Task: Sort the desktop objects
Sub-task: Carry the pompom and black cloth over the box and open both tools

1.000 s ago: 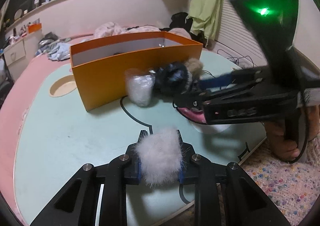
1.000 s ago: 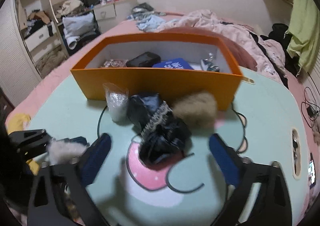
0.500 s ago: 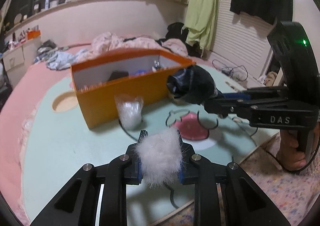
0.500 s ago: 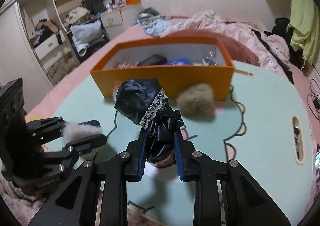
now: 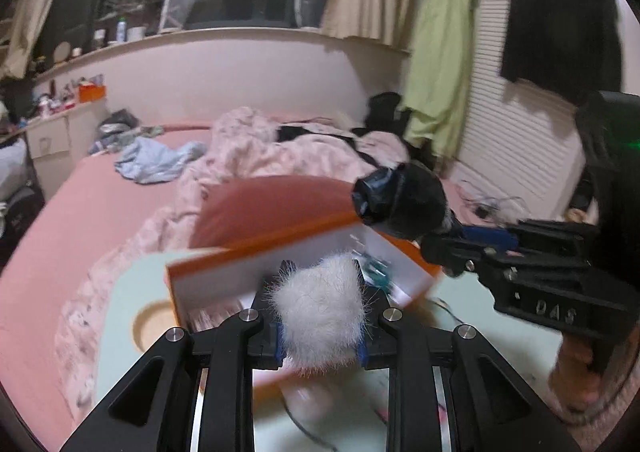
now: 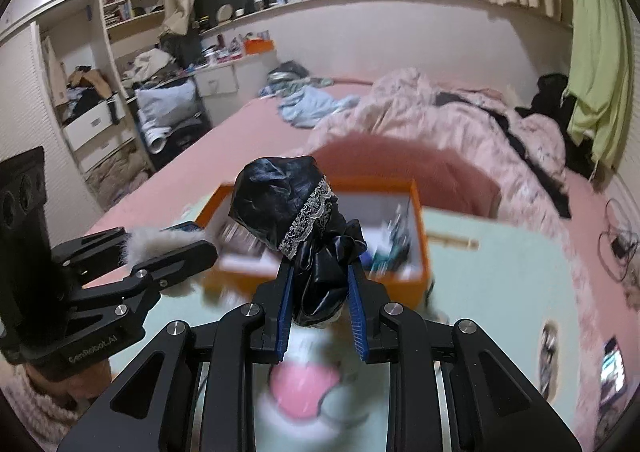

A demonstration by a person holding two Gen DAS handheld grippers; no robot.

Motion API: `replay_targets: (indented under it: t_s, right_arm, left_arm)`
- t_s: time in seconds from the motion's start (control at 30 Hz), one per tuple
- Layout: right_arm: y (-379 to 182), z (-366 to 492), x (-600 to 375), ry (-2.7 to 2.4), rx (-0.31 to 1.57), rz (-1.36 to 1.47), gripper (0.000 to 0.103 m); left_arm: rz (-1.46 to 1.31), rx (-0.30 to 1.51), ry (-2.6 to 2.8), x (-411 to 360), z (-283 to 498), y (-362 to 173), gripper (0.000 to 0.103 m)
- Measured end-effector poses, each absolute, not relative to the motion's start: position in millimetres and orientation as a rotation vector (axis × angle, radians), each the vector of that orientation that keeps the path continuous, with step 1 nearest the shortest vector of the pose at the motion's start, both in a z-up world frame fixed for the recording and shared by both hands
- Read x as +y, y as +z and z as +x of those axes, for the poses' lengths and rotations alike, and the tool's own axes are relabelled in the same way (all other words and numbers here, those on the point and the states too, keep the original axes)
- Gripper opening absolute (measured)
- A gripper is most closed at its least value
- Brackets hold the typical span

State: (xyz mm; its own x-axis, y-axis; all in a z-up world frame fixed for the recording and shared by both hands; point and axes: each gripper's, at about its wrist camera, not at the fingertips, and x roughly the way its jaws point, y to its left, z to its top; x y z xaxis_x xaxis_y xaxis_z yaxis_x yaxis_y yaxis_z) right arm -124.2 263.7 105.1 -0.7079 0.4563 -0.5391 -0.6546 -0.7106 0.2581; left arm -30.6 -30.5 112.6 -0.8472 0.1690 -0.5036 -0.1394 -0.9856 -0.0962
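Left gripper: jaws pinching a white fur pompom, held just in front of the orange box's near wall, above the mint-green table.

Right gripper: jaws pinching a black satin pouch with lace trim, raised before the box's near wall, to the right of the left gripper.

Orange box: open-topped, white inside, small items blurred within; bare tabletop beside it on the right. Round wooden recess left of the box.

Beyond the box: pink bed with crumpled quilt.
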Motion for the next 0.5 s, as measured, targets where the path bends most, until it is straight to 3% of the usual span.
replay_targets:
  t_s: [0.1, 0.17, 0.23, 0.27, 0.43, 0.5]
  right_arm:
    - [97.4, -142.5, 286.8, 2.355, 0.634, -0.612, 0.026]
    - [88.3, -155.5, 300.1, 2.352, 0.690, -0.637, 0.028]
    - [80.4, -161.9, 307.2, 2.319, 0.694, -0.656, 0.036]
    - [75.4, -166.8, 309.3, 2.281, 0.681, -0.678, 0.046]
    - [67.7, -158.3, 302.6, 2.233, 0.662, -0.666, 0.065]
    - [70.7, -145.6, 293.0, 2.240, 0.656, -0.625, 0.069]
  left_arm:
    - [-0.822, -0.054, 2.926, -32.4, -52.6, 103.7, 0.024]
    - [-0.884, -0.097, 2.911, -34.5, -62.1, 95.3, 0.031]
    - [-0.916, -0.168, 2.895, -38.8, -64.9, 87.7, 0.057]
    - [-0.917, -0.202, 2.904, -42.3, -63.1, 85.3, 0.062]
    - [-0.860, -0.209, 2.945, -51.2, -40.5, 88.0, 0.081]
    - [-0.853, -0.218, 2.936, -52.2, -33.6, 91.3, 0.083]
